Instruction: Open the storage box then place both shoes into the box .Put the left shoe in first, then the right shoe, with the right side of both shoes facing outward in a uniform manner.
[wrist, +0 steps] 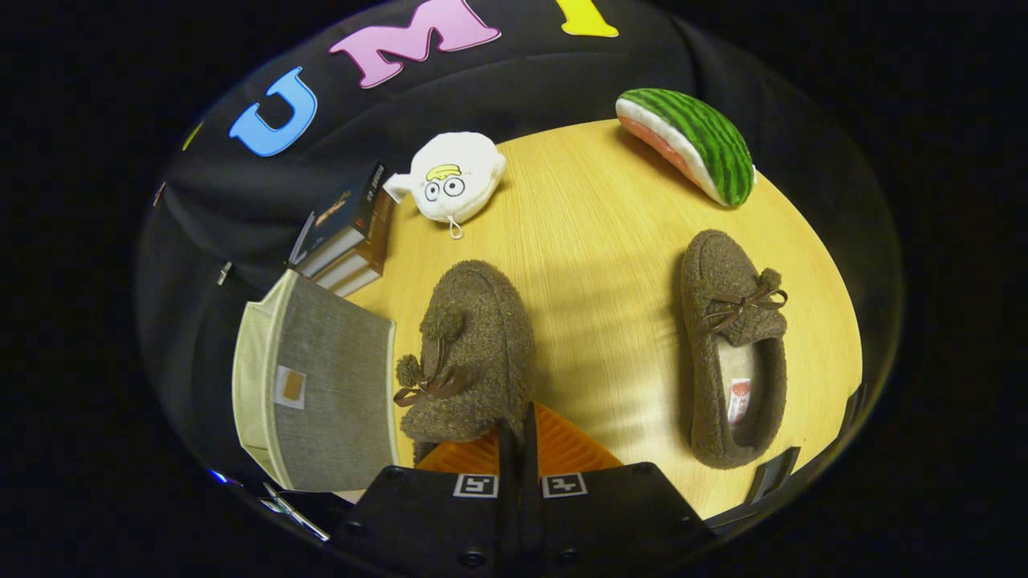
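My gripper (518, 437) is shut on the heel rim of a fuzzy brown shoe (474, 345) with a bow and pompoms. The shoe hangs just ahead of the fingers, tilted, its toe pointing away and its upper turned toward the box. The grey fabric storage box (329, 385), with a cream edge and a small label patch, stands close to the left of the held shoe. Whether its lid is open I cannot tell. The second brown shoe (735, 353) rests upright on the wooden table (602, 265) off to the right, toe away, lining showing.
A stack of books (349, 237) lies beyond the box. A white plush toy (450, 181) sits at the table's far side and a watermelon-slice plush (691, 144) at the far right. The table's edge runs close behind the second shoe.
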`<state>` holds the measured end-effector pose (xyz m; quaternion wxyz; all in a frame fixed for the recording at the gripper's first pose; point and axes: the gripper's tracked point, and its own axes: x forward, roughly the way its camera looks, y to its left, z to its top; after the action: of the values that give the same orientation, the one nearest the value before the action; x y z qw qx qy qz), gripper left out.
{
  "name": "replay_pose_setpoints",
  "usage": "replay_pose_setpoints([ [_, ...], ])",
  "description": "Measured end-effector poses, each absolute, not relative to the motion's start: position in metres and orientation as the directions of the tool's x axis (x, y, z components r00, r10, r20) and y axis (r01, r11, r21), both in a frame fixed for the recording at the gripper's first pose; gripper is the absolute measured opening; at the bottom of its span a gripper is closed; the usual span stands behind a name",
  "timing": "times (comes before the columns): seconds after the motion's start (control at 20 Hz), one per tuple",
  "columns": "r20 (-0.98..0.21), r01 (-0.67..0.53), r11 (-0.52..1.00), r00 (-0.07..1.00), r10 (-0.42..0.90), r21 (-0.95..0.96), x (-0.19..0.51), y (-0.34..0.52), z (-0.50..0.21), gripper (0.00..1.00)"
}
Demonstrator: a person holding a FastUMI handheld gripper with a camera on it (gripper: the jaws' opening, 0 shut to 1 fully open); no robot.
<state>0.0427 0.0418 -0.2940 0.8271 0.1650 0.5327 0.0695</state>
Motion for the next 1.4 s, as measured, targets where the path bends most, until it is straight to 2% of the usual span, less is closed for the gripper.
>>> replay_pose_setpoints([
  [0.3,-0.803,0.075,0.892,0.474,0.361,0.446,0.045,0.082,-0.214,0.05],
  [0.7,-0.713,-0.016,0.818,0.480,0.511,0.576,0.058,0.201,-0.133,0.05],
  [1.0,-0.703,-0.069,0.805,0.446,0.554,0.590,0.056,0.284,-0.141,0.05],
  [1.2,-0.741,-0.010,0.833,0.451,0.497,0.553,0.058,0.303,-0.171,0.05],
  [1.4,-0.762,-0.003,0.849,0.439,0.476,0.529,0.053,0.320,-0.194,0.05],
])
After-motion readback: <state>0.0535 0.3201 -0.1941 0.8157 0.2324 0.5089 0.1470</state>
